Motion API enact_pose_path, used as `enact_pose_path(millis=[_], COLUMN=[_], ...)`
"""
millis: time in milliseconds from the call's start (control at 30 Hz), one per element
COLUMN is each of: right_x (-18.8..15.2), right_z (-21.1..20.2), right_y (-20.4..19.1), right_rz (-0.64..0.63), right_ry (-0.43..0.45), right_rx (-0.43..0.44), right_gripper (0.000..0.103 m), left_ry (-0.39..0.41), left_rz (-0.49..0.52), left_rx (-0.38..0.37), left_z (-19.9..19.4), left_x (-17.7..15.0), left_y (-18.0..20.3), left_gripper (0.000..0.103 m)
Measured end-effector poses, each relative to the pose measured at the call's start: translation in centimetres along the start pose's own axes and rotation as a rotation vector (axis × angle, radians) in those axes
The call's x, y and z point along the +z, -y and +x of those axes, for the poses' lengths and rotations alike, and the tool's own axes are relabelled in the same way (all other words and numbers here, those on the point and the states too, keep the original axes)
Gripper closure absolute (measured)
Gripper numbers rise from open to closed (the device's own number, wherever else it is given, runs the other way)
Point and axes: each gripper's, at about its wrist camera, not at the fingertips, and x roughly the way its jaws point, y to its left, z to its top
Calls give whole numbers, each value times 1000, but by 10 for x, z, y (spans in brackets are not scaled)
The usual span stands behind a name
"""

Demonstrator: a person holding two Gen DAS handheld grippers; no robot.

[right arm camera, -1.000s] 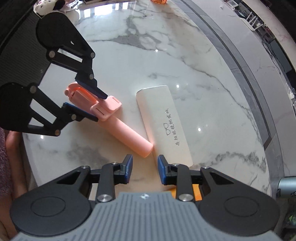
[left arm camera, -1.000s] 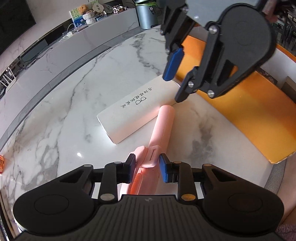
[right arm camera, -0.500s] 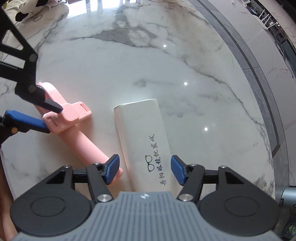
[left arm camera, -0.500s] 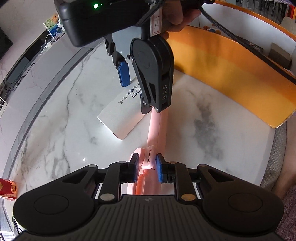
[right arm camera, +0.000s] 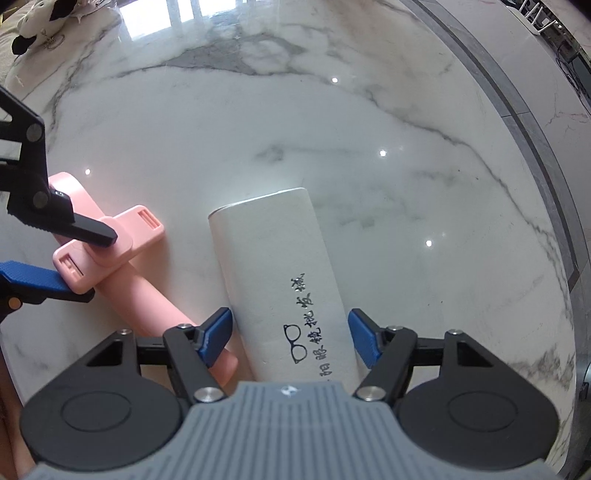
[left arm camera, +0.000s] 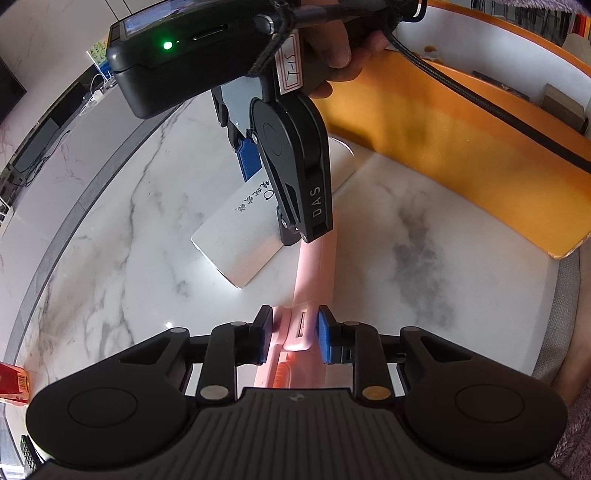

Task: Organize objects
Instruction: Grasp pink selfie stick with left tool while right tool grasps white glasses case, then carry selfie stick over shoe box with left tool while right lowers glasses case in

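Note:
A pink selfie stick (left arm camera: 316, 266) lies on the marble table (left arm camera: 110, 240); it also shows in the right wrist view (right arm camera: 110, 251). My left gripper (left arm camera: 294, 334) is shut on its phone clamp. A white glasses case (right arm camera: 284, 280) with black lettering lies beside the stick; it also shows in the left wrist view (left arm camera: 243, 236). My right gripper (right arm camera: 290, 334) is open, its blue pads on either side of the case's near end, not touching it. In the left wrist view the right gripper (left arm camera: 280, 173) hangs over the case.
An orange tray (left arm camera: 461, 147) stands at the table's right side. A red box (left arm camera: 13, 382) lies at the left edge. A plush toy (right arm camera: 44, 26) sits beyond the table's far left. A grey strip (right arm camera: 517, 110) runs along the floor.
My right gripper opened wide and came down over the glasses case, now straddling its near end. My left gripper has stayed shut on the selfie stick's clamp.

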Motion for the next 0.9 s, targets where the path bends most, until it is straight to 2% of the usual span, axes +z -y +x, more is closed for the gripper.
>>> enact_pose_path(millis=[200, 267, 467, 600, 900], right_x=[-9, -11, -9, -14, -33], right_z=[-7, -15, -54, -86, -180], right_y=[-17, -22, -33, -49, -69], right_rz=[-19, -30, -31, -68, -53], right_ry=[35, 59, 138, 193, 337], right_rx=[-30, -45, -55, -80, -158], right_gripper=[38, 39, 40, 40, 42], left_ry=[-11, -8, -23, 0, 57], left_rz=[66, 70, 80, 72, 57], left_rx=[92, 117, 155, 202, 318], left_z=[-12, -20, -37, -57, -114], left_x=[-7, -9, -14, -13, 7], left_y=[16, 18, 30, 34, 46], left_gripper=[83, 93, 95, 95, 95])
